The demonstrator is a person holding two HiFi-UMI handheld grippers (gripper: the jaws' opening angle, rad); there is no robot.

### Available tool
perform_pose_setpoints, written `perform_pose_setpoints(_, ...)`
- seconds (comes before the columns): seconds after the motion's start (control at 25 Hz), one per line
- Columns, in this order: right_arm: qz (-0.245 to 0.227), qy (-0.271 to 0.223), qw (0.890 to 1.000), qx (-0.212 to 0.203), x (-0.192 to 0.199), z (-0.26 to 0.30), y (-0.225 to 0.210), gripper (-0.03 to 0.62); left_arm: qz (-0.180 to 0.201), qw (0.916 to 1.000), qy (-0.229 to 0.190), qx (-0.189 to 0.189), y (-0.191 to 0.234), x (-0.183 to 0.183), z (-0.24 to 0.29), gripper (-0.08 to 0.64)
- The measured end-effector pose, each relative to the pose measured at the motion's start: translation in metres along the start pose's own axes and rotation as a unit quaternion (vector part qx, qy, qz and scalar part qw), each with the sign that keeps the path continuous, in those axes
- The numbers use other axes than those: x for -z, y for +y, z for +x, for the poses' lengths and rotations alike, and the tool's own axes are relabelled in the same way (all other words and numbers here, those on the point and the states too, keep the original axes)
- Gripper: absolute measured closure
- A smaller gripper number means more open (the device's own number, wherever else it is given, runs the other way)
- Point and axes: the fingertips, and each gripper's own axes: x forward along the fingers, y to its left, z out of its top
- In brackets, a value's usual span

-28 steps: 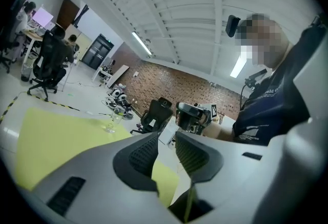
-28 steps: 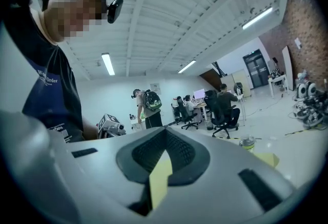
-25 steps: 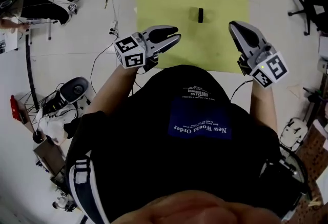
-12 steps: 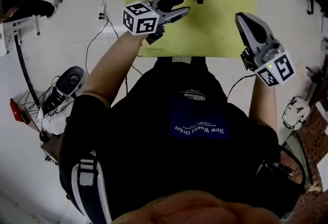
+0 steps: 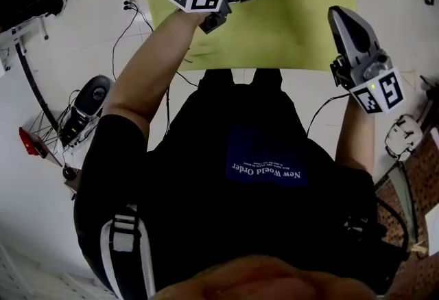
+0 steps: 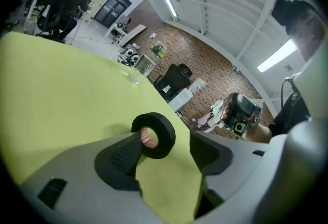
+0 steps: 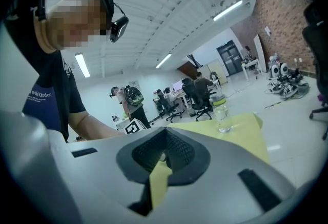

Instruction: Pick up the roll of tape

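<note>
While the left gripper [image 6: 171, 148] is opening its jaws, I'm seeing the roll of tape [image 6: 163, 136] standing on edge on the yellow-green mat [image 6: 61, 95], sitting between the pads, nearer the one at the view's left; I can't tell if it's touching. A second ago those jaws were together and the tape was sitting well ahead of them; now they're straddling it. Right gripper [image 7: 163, 154] is staying closed, nothing between its pads, hanging by the mat's right edge. Glass [image 6: 134, 77] is standing further back on the mat.
</note>
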Motion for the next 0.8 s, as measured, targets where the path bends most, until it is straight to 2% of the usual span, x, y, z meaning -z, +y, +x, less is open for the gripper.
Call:
perform_pose_setpoints(0.2,0.016,0.008,1.000,0.001,0.010,-0.001,-0.002,0.606,-0.017,0.9998,0.010,0.000,0.006,0.008,0.014,0.279)
perform_pose_setpoints(0.48,0.026,0.015,1.000,0.002,0.023,-0.003,-0.001,0.606,-0.019,0.9998,-0.011,0.003,0.009,-0.003,0.016,0.280)
perform_pose_setpoints(0.8,0.030,0.016,0.999,0.001,0.025,-0.001,0.000,0.606,0.010,0.9995,0.011,-0.026,0.012,0.004,0.017,0.282)
